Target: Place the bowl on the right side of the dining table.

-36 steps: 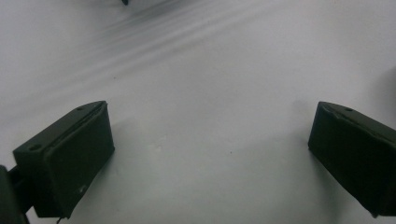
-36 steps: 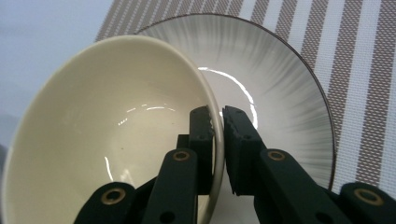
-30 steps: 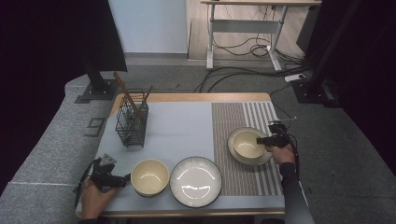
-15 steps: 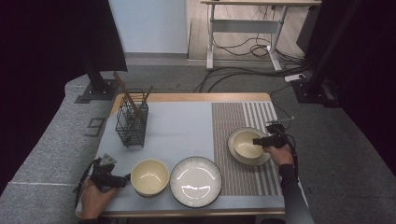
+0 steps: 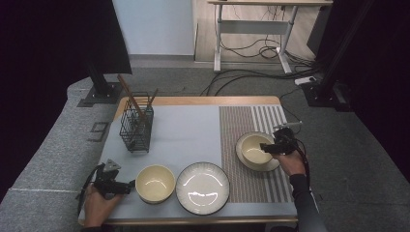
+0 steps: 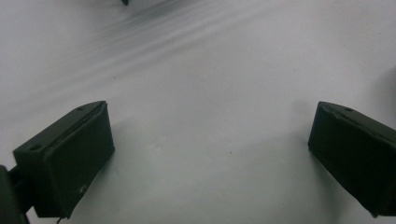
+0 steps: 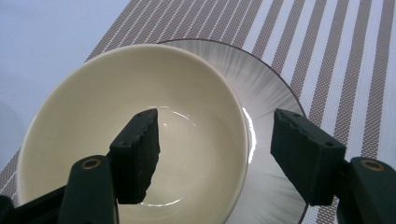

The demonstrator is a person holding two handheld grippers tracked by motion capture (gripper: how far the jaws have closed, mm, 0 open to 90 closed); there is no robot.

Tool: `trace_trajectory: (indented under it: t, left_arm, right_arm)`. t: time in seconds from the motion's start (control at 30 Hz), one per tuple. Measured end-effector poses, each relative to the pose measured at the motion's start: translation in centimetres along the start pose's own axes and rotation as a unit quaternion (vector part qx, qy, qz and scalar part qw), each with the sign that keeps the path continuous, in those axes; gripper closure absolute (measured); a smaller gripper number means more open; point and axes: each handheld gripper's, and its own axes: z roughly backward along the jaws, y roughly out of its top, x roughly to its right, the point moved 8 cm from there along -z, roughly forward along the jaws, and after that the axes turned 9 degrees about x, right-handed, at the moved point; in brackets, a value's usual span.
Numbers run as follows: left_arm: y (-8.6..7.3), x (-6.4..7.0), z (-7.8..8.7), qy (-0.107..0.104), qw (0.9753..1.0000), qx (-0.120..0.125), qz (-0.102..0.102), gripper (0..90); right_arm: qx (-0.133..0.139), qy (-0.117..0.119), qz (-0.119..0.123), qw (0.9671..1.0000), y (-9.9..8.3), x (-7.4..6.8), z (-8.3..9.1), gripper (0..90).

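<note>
A cream bowl (image 5: 252,148) (image 7: 135,140) sits on a ribbed white plate (image 5: 270,166) (image 7: 275,116) on the striped placemat (image 5: 251,121). My right gripper (image 5: 264,149) (image 7: 217,140) is open and straddles the bowl's rim, one jaw inside the bowl and the other outside over the plate. A second cream bowl (image 5: 154,182) stands at the front left. Just left of it my left gripper (image 5: 129,184) (image 6: 210,140) is held low over the pale blue mat (image 6: 201,70), open with nothing between its jaws.
A second ribbed plate (image 5: 202,187) lies bare at the front centre beside the left bowl. A black wire basket (image 5: 136,126) holding wooden sticks stands at the back left. The blue mat (image 5: 188,130) between basket and placemat is bare.
The right gripper has edged slightly left, further onto the bowl's rim. The left gripper and the dishes have stayed put.
</note>
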Motion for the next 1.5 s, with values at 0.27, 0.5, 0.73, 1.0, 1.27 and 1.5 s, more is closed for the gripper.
trace_trajectory:
  t: [0.27,0.5,0.73,1.0,1.27,1.5]
  left_arm:
    - [0.0,0.0,0.0,0.000,1.0000,0.000,0.000,0.0]
    - [0.0,0.0,0.0,0.000,1.0000,0.000,0.000,0.0]
    - [0.0,0.0,0.0,0.000,1.0000,0.000,0.000,0.0]
    - [0.0,0.0,0.0,0.000,1.0000,0.000,0.000,0.0]
    - [0.0,0.0,0.0,0.000,1.0000,0.000,-0.001,0.0]
    - [0.0,0.0,0.0,0.001,1.0000,0.000,-0.001,0.0]
  right_arm:
    - [0.024,0.006,0.016,0.9996,0.7,-0.8,1.6,24.9]
    - [0.042,0.019,0.042,0.9981,1.4,-2.6,3.4,18.1]
    - [0.047,0.021,0.062,0.9968,0.9,-3.7,4.6,13.6]
    - [0.063,0.013,0.077,0.9950,-0.2,-4.5,5.7,7.6]
    - [0.072,0.005,0.073,0.9947,-1.7,-4.6,6.6,0.0]
    - [0.068,-0.007,0.084,0.9941,-3.4,-4.4,7.2,0.0]
